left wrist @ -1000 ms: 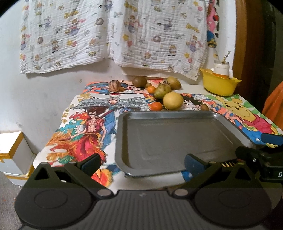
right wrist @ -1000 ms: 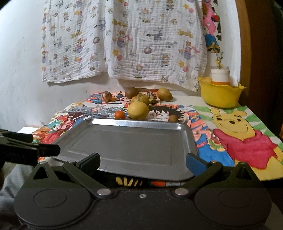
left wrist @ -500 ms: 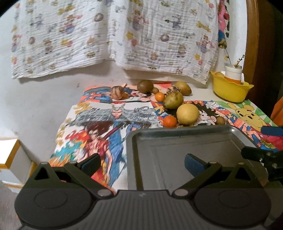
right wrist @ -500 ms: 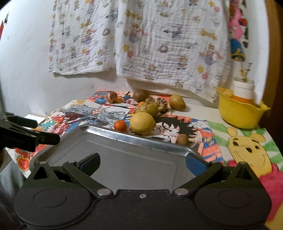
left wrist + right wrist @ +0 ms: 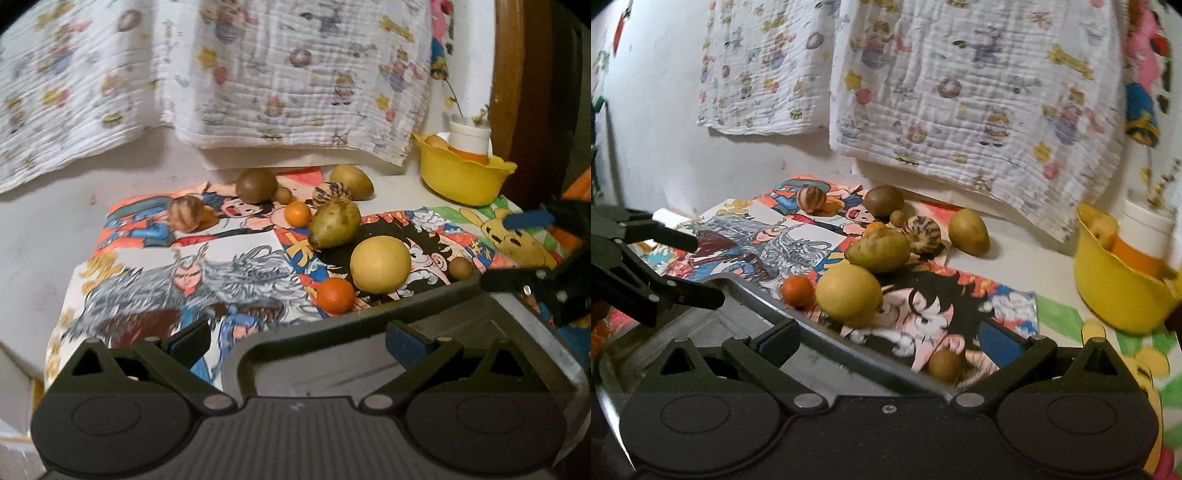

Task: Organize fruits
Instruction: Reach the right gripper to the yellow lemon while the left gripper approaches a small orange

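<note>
The left gripper (image 5: 297, 338) is hovering with its fingers spread wide apart, gripping nothing, over the near left corner of the metal tray (image 5: 436, 360). The right gripper (image 5: 888, 338) is likewise standing wide apart and empty, straddling the tray's far rim (image 5: 827, 341). The fruits are lying on the cartoon cloth (image 5: 207, 266) just beyond the tray, ahead of both grippers. A yellow round fruit (image 5: 380, 264) and a small orange one (image 5: 335, 296) are sitting just beside the tray's far edge. A small brown fruit (image 5: 943, 364) is lying close to the right gripper's right finger. Farther back, a green pear-shaped fruit (image 5: 334, 223), another small orange (image 5: 297, 214), a striped fruit (image 5: 331, 192), a brown round fruit (image 5: 256, 185), an oval yellowish fruit (image 5: 351, 181) and a striped nut-like fruit (image 5: 185, 213) are lying. A yellow bowl (image 5: 461, 177) is standing at the far right.
</note>
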`<action>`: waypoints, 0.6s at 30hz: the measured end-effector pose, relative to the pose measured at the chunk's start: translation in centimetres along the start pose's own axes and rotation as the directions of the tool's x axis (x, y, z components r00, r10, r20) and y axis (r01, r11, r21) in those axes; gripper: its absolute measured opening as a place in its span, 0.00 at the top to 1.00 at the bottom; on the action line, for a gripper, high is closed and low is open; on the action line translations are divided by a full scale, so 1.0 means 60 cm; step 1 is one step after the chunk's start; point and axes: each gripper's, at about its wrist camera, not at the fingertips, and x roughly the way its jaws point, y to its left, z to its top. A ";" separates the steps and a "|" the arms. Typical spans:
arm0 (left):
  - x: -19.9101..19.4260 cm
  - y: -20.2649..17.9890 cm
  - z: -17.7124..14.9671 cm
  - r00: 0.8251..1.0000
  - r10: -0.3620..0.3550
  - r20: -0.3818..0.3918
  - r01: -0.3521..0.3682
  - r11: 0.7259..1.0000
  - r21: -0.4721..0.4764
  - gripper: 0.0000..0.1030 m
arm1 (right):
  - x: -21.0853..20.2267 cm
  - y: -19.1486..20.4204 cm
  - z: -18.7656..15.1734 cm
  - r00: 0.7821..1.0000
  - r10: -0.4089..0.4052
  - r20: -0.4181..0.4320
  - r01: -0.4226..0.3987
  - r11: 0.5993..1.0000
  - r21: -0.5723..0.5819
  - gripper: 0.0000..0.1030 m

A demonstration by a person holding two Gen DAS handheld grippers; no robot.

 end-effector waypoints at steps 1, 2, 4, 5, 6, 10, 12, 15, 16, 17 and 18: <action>0.006 0.002 0.003 1.000 -0.008 -0.003 0.008 1.000 0.014 0.00 | 0.008 -0.006 0.005 1.000 0.010 -0.003 -0.010 1.000 -0.011 0.01; 0.013 0.005 0.005 1.000 -0.020 -0.006 0.020 0.999 0.030 0.00 | 0.014 -0.010 0.009 1.000 0.021 -0.005 -0.021 1.000 -0.020 0.01; 0.024 0.011 0.009 0.999 -0.042 -0.013 0.043 0.998 0.051 0.00 | 0.027 -0.020 0.017 0.999 0.036 -0.019 -0.037 0.999 -0.034 0.01; 0.029 0.014 0.010 0.998 -0.057 -0.014 0.057 0.997 0.059 0.00 | 0.032 -0.024 0.019 0.999 0.043 -0.024 -0.044 0.998 -0.041 0.01; 0.034 0.018 0.011 0.997 -0.070 -0.014 0.071 0.995 0.068 0.00 | 0.036 -0.027 0.021 0.998 0.056 -0.023 -0.057 0.997 -0.051 0.01; 0.049 0.028 0.017 0.994 -0.111 -0.020 0.113 0.988 0.107 0.00 | 0.043 -0.033 0.028 0.996 0.084 -0.028 -0.086 0.993 -0.080 0.01; 0.054 0.030 0.019 0.991 -0.132 -0.023 0.134 0.983 0.124 0.00 | 0.046 -0.036 0.030 0.994 0.105 -0.033 -0.107 0.991 -0.080 0.01; 0.063 0.030 0.022 0.985 -0.169 -0.026 0.171 0.973 0.156 0.01 | 0.050 -0.038 0.032 0.991 0.124 -0.043 -0.128 0.988 -0.091 0.02; 0.064 0.029 0.022 0.985 -0.173 -0.026 0.175 0.969 0.173 0.01 | 0.051 -0.039 0.032 0.991 0.128 -0.046 -0.132 0.986 -0.098 0.03; 0.066 0.028 0.023 0.985 -0.172 -0.025 0.174 0.966 0.191 0.01 | 0.052 -0.040 0.034 0.990 0.133 -0.050 -0.138 0.985 -0.106 0.05; 0.068 0.026 0.025 0.985 -0.172 -0.025 0.174 0.962 0.209 0.02 | 0.055 -0.041 0.035 0.989 0.136 -0.056 -0.141 0.984 -0.113 0.06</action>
